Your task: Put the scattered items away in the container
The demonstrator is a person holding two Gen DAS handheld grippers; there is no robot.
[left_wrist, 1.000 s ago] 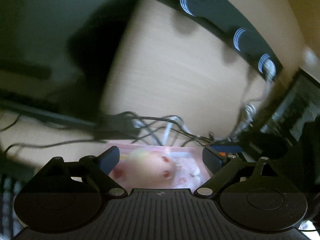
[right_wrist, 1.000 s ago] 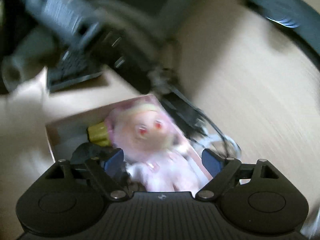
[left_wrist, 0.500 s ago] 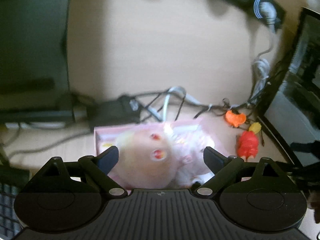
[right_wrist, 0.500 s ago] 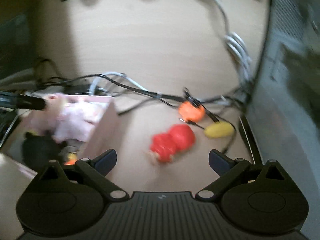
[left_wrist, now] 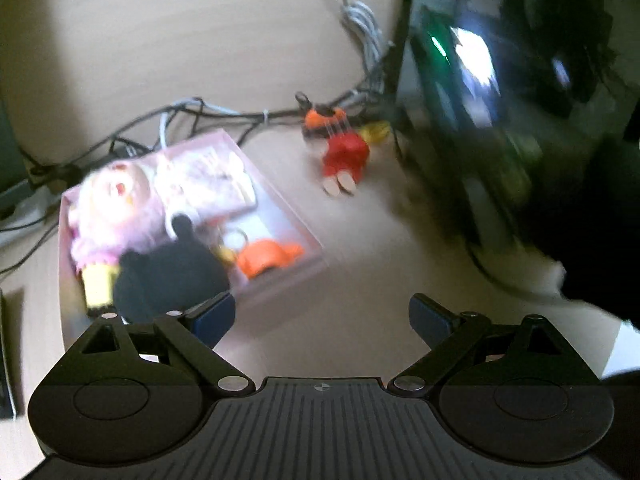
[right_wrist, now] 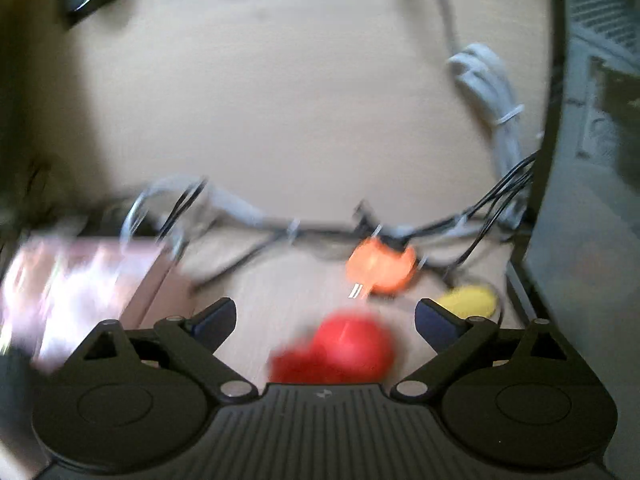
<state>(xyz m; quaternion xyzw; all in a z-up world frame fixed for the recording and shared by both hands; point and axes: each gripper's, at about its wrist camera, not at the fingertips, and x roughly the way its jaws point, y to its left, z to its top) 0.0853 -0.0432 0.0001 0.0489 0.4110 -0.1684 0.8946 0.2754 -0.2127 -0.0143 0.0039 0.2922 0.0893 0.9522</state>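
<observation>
Sitting at left: pink box (left_wrist: pixel 288 216) already holding the pink doll (left_wrist: pixel 116 204), a black plush (left_wrist: pixel 168 276) and an orange toy (left_wrist: pixel 264 258). Hovering beside it, left gripper (left_wrist: pixel 322 316), jaws apart, empty. Closing slightly around the red doll (right_wrist: pixel 340 352) on the desk (right_wrist: pixel 280 120): right gripper (right_wrist: pixel 324 316), wide, pads not touching, apparently lining up a pickup. Lying beyond among the cables (right_wrist: pixel 480 216), orange toy (right_wrist: pixel 380 268) and yellow toy (right_wrist: pixel 468 300).

Matt wood-grain desk (left_wrist: pixel 168 60), soft toys

Beside the glossy pink box (left_wrist: pixel 280 196), a fluffy pink doll (left_wrist: pixel 116 200) and fuzzy black plush (left_wrist: pixel 172 276) (cloth, seemingly); grippers matt black plastic.
</observation>
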